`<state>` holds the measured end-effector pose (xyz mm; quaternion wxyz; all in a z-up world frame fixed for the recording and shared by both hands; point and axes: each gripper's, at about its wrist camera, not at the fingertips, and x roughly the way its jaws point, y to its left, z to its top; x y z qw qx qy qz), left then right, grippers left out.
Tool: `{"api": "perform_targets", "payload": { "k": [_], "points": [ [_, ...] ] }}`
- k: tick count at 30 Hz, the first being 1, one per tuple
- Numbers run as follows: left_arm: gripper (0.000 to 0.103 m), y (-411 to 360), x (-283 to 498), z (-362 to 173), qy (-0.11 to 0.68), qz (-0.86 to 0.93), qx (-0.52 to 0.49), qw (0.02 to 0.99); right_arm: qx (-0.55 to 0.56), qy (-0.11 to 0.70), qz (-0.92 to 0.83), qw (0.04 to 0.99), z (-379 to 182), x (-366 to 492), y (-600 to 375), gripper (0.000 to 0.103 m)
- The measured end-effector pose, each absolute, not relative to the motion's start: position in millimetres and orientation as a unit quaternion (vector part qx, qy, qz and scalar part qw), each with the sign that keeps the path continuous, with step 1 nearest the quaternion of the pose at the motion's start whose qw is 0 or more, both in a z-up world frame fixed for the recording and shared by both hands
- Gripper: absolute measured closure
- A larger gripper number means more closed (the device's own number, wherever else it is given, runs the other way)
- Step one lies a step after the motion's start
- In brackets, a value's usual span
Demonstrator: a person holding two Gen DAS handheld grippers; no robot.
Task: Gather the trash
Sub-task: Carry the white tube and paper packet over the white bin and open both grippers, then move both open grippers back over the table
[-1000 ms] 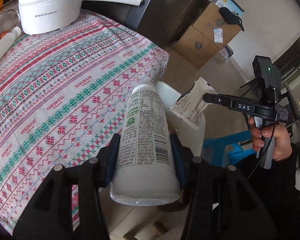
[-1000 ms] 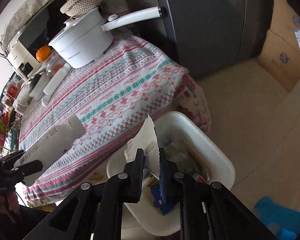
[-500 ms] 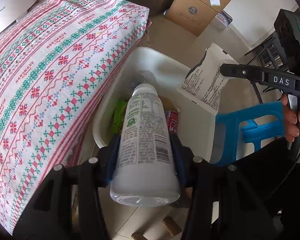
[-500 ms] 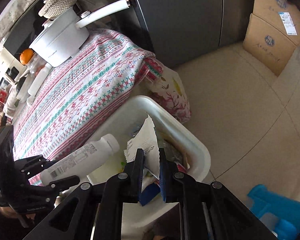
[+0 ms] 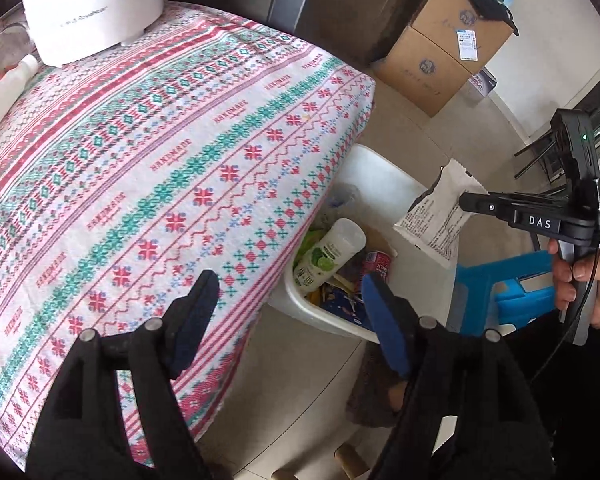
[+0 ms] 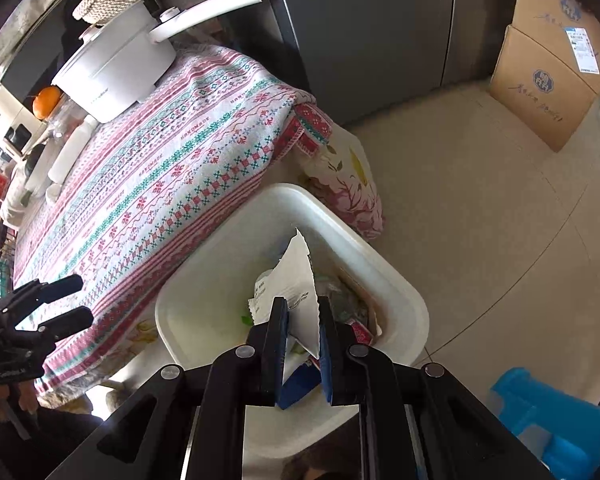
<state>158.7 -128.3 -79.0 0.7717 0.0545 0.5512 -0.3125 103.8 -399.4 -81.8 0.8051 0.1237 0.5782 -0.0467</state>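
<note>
My left gripper [image 5: 286,292] is open and empty, above the table edge next to the white trash bin [image 5: 384,172]. The white plastic bottle [image 5: 330,254] lies in the bin among other wrappers. My right gripper [image 6: 302,312] is shut on a white snack wrapper [image 6: 298,280] and holds it over the bin [image 6: 388,272]. The wrapper also shows in the left wrist view [image 5: 440,212], at the tip of the right gripper [image 5: 466,202]. The left gripper shows at the left edge of the right wrist view [image 6: 76,300].
The table has a patterned red and green cloth [image 5: 140,160] with a white pot [image 5: 92,8] at its far end. A blue stool [image 5: 508,288] stands right of the bin. Cardboard boxes [image 5: 452,40] stand on the tiled floor beside a dark fridge [image 6: 380,32].
My left gripper opened and the bottle dropped into the bin; the gripper then drew back toward the table. My right gripper still holds the wrapper above the bin.
</note>
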Motion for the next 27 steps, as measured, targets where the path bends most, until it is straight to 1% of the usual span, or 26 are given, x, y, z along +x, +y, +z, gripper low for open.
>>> {"api": "perform_targets", "payload": {
  "k": [2,4,5,7,9,11,14,22,24,27],
  "points": [
    [0.028,-112,159,-77,0.551,-0.304,0.047,0.776,0.116,0.586,-0.044,0.801,-85,108,-392,0.088],
    [0.026,-100,160,-74,0.549,-0.295,0.043,0.781,0.109,0.598,-0.043,0.793,-90,112,-386,0.085],
    [0.024,-95,160,-73,0.549,-0.290,0.042,0.783,0.105,0.607,-0.043,0.787,-94,113,-382,0.084],
    [0.021,-84,162,-70,0.546,-0.277,0.041,0.789,0.100,0.619,-0.051,0.777,-99,116,-378,0.074],
    [0.020,-73,163,-67,0.545,-0.267,0.038,0.794,0.100,0.622,-0.055,0.775,-100,118,-374,0.054],
    [0.020,-64,166,-64,0.544,-0.258,0.033,0.797,0.102,0.615,-0.052,0.780,-95,118,-369,0.046],
    [0.019,-47,170,-59,0.541,-0.247,0.025,0.803,0.098,0.605,-0.049,0.788,-88,121,-361,0.043],
    [0.014,-5,183,-47,0.529,-0.201,0.019,0.824,0.089,0.589,-0.030,0.803,-72,141,-327,0.041],
    [0.010,6,189,-45,0.524,-0.184,0.024,0.831,0.084,0.583,-0.021,0.808,-68,148,-316,0.033],
    [0.004,25,202,-40,0.519,-0.156,0.024,0.840,0.077,0.573,-0.008,0.816,-63,161,-297,0.031]
  ]
}}
